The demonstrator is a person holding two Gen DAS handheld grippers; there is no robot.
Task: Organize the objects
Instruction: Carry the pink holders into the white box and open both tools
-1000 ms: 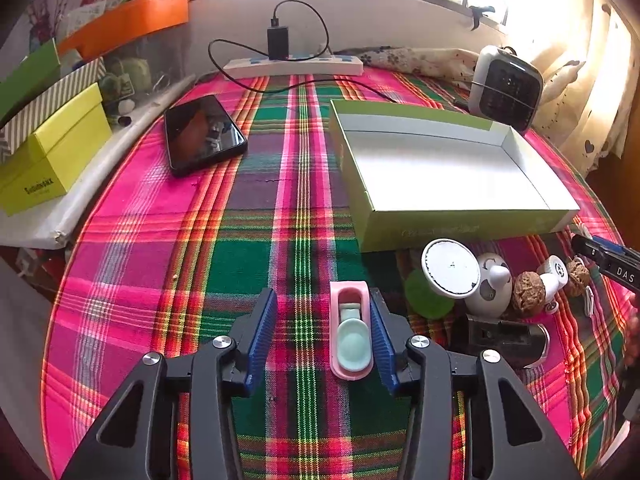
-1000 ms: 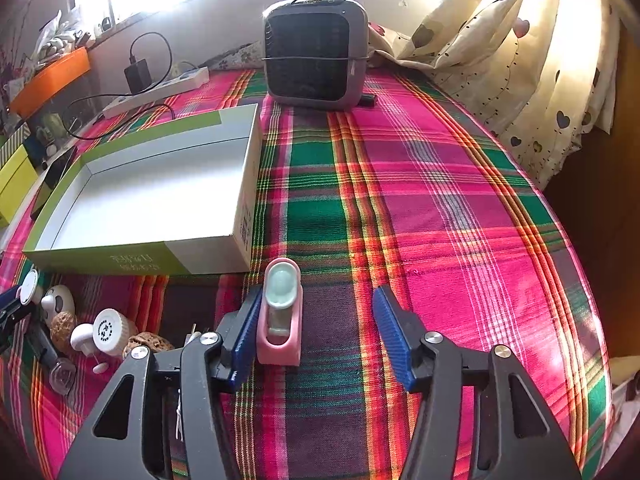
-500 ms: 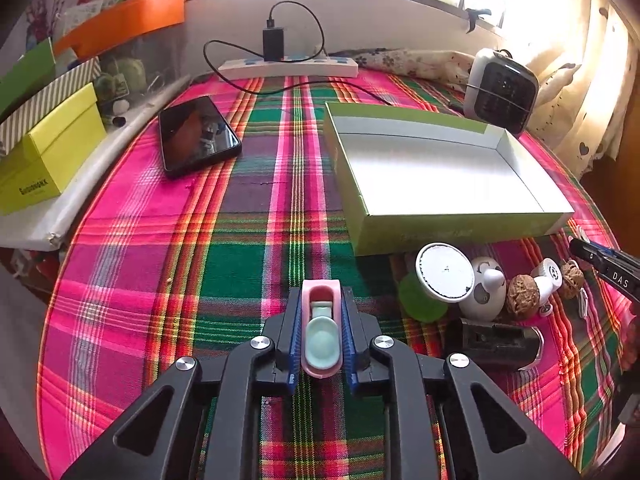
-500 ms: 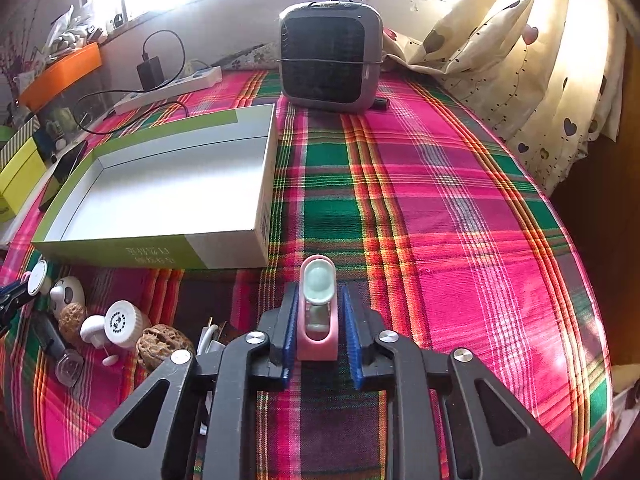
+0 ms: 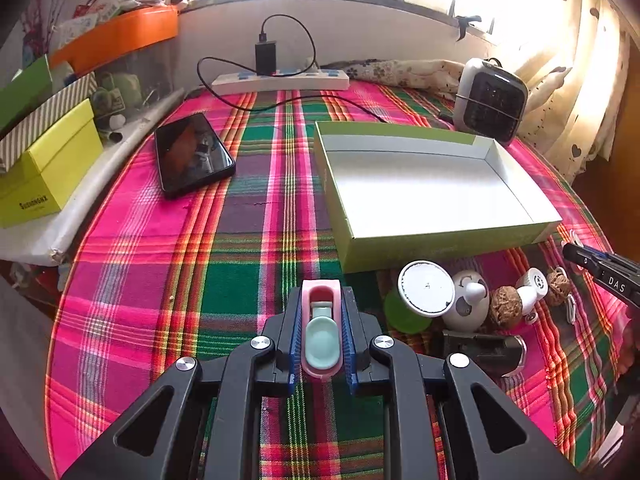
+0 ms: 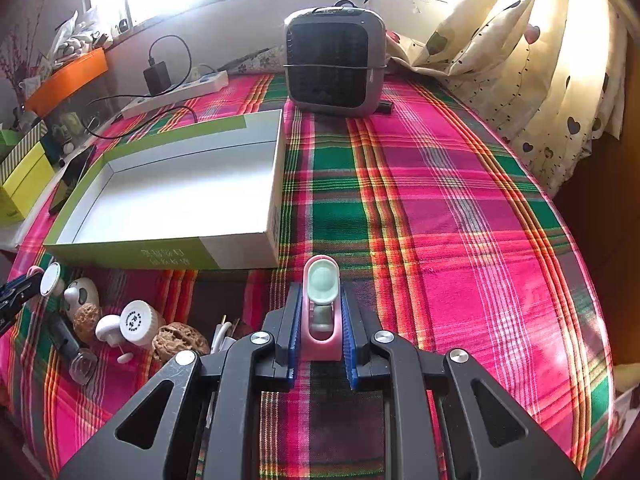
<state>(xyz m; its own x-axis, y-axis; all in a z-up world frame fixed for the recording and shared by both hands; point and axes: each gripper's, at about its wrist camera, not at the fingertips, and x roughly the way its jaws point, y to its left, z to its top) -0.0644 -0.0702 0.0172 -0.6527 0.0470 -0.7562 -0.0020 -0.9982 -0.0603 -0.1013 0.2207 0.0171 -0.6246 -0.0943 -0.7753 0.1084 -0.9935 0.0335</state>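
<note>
Pink clips (image 5: pixel 321 332) (image 6: pixel 321 312) clamped in both your grippers' fingers (image 5: pixel 295 344) (image 6: pixel 294 340). Box (image 5: pixel 452 246), frame centre, holds nothing; clutter (image 5: pixel 472 308) lower right unsorted.

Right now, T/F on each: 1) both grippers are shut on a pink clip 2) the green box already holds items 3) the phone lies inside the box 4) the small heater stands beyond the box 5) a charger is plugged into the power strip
1) True. The left gripper and the right gripper each clamp a pink clip.
2) False. The green box shows only its bare white floor.
3) False. The phone lies on the plaid cloth, left of the box.
4) True. The heater stands past the box's far corner.
5) True. The black charger sits in the power strip.
</note>
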